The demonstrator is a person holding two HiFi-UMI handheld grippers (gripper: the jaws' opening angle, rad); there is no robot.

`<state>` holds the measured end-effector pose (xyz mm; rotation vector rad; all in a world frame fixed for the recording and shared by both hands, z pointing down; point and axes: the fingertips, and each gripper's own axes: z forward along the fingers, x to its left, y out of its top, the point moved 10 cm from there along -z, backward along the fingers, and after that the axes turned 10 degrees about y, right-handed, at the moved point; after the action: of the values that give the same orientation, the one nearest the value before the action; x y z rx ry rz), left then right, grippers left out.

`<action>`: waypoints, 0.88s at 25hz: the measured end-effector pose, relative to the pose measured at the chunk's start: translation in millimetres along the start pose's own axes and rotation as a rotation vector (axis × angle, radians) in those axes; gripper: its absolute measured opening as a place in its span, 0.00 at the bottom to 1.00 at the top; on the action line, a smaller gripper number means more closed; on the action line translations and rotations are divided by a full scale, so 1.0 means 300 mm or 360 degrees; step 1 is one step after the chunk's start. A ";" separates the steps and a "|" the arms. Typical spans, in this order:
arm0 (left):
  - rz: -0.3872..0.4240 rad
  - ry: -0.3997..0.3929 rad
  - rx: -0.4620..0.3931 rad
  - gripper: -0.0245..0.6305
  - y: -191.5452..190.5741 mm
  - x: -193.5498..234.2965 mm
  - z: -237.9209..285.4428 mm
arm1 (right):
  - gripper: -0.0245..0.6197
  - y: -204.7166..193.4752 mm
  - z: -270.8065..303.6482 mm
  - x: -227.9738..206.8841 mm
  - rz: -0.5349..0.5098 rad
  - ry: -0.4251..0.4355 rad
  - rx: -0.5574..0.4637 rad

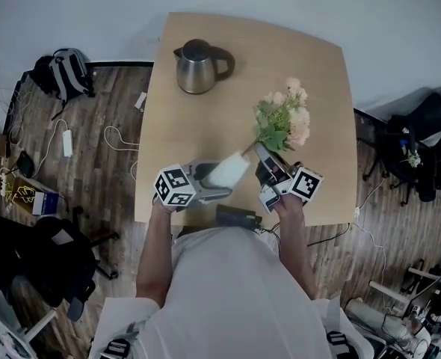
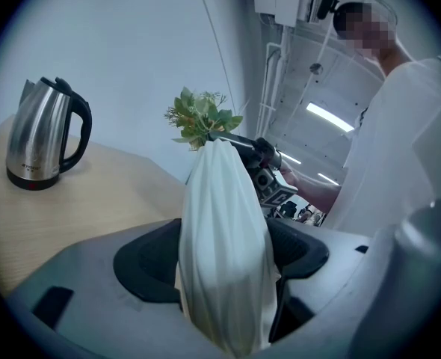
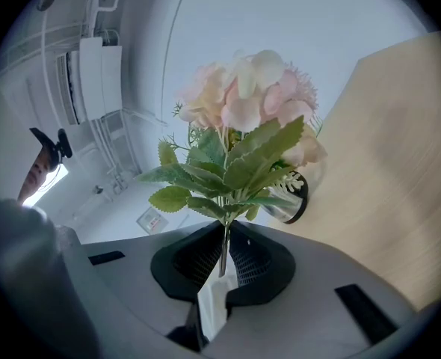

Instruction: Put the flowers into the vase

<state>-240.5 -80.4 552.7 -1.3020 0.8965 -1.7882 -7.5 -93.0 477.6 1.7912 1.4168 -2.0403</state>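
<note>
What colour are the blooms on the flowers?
Pale pink and cream. The flowers show best in the right gripper view.

Your head camera looks steeply down from above you onto the table (image 1: 325,88), taking in your shoulders at the near edge and the floor on both sides. The camera on your left gripper (image 1: 222,179) sits low and very close behind the vase (image 1: 229,169), facing right across the table toward your right gripper (image 1: 267,161). The camera on your right gripper faces the far side, close up to the flowers (image 1: 284,118), rolled so the table stands at its right. All three views share the flowers and the kettle (image 1: 199,67)
</note>
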 end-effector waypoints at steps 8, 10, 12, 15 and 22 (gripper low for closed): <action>-0.0037 0.0014 -0.0101 0.59 0.031 0.009 -0.005 | 0.10 -0.040 0.011 -0.002 0.0018 -0.0024 0.0123; -0.0036 0.0014 -0.0123 0.59 0.035 0.007 -0.006 | 0.10 -0.041 0.017 0.008 0.0019 -0.0003 0.0126; -0.0031 0.0010 -0.0139 0.59 0.037 0.007 -0.009 | 0.10 -0.035 0.021 0.016 -0.0006 0.0011 0.0129; -0.0021 -0.0008 -0.0177 0.59 0.045 0.006 -0.018 | 0.10 -0.034 0.023 0.025 -0.0009 0.0048 0.0101; -0.0004 -0.0057 -0.0320 0.59 0.071 -0.008 -0.040 | 0.12 -0.023 0.022 0.062 -0.0002 0.0189 0.0021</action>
<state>-248.1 -87.3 530.5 -1.4560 1.0771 -1.7053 -22.3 -84.5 465.7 1.9472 1.4371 -1.9786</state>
